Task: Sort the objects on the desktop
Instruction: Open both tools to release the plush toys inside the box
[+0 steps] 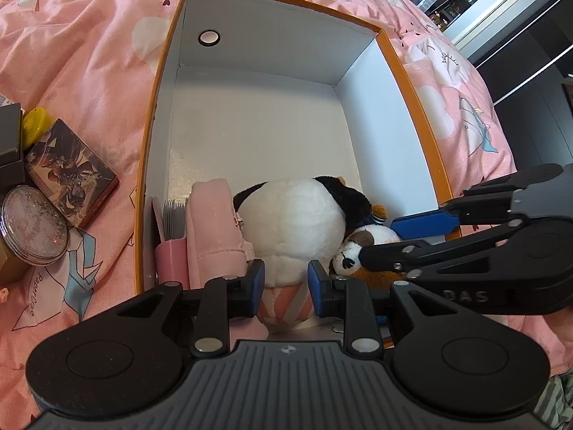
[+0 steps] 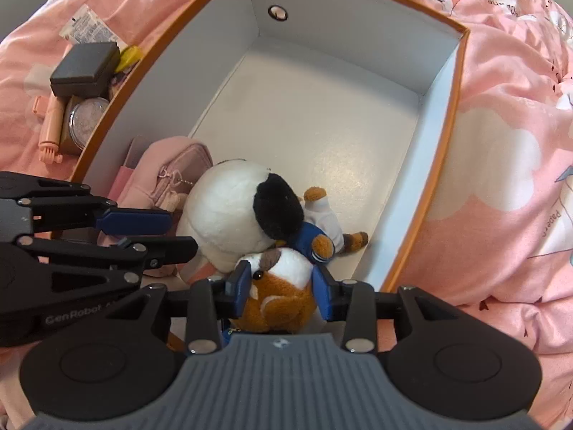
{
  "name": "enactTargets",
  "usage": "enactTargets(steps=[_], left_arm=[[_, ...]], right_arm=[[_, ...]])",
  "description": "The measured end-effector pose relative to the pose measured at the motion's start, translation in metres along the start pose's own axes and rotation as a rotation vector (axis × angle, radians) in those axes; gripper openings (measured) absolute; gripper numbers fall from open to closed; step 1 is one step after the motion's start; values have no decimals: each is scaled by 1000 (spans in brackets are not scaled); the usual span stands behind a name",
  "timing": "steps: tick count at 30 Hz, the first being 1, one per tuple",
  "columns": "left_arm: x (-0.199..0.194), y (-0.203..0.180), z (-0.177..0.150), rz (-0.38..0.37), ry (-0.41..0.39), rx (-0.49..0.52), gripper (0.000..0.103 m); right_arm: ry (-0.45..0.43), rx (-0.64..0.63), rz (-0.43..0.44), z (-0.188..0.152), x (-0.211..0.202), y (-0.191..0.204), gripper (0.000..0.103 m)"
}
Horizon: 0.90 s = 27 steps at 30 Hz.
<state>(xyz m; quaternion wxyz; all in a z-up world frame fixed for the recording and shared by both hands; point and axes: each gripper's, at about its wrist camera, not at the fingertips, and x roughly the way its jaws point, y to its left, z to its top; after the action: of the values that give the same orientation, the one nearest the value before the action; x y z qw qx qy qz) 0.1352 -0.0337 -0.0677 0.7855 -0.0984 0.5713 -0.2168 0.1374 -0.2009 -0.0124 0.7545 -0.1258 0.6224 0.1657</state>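
**Two plush toys going into the near end of the box**

At the far left of my left-wrist view, a small pile waits on the pink bedspread point(image 1: 89, 53): a dark box point(image 1: 10, 143), a yellow lid point(image 1: 35, 125), an illustrated card box point(image 1: 71, 175) and a round glitter case point(image 1: 34, 224). They lie outside the orange-rimmed box point(image 1: 412, 82), so I judge they have not yet been sorted.

Moving right, inside the box's lower left corner, a pink pouch point(image 1: 211, 236) stands on edge against the wall, with a stack of flat cards just beside it. Packing things upright there leaves the white floor beyond free.

In the lower middle, my left gripper point(image 1: 286, 283) sits astride the striped pink base of the panda plush point(image 1: 293, 225). Its blue pads are at either side of that base, but I cannot tell if they press on it or merely flank it.

Further right, my right gripper point(image 2: 279, 286) comes in steeply from above. In its own view, lower centre, the pads squeeze the brown-and-white dog plush point(image 2: 283, 286) by the head, its blue-shirted body lying toward the right wall. I hold it by the head, I think, so it tucks in snugly beside the panda.
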Motion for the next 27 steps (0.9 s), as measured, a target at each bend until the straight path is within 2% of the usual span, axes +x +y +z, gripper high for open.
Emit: enactTargets(steps=[2, 6, 9, 10, 15, 22, 27], left_arm=[[0, 0, 0, -3, 0, -2, 30], [0, 0, -1, 0, 0, 0, 30], [1, -1, 0, 2, 1, 2, 31], [1, -1, 0, 1, 2, 3, 31], [2, 0, 0, -5, 8, 3, 31], [0, -1, -1, -6, 4, 6, 31], [-15, -3, -3, -24, -21, 11, 33]], right_arm=[[-9, -11, 10, 7, 2, 12, 42], [8, -48, 4, 6, -8, 12, 42], [44, -76, 6, 3, -5, 15, 24], [59, -77, 20, 1, -2, 15, 22], [105, -77, 52, -5, 17, 16, 20], [114, -115, 8, -7, 19, 27, 22], [23, -159, -25, -5, -6, 30, 22]])
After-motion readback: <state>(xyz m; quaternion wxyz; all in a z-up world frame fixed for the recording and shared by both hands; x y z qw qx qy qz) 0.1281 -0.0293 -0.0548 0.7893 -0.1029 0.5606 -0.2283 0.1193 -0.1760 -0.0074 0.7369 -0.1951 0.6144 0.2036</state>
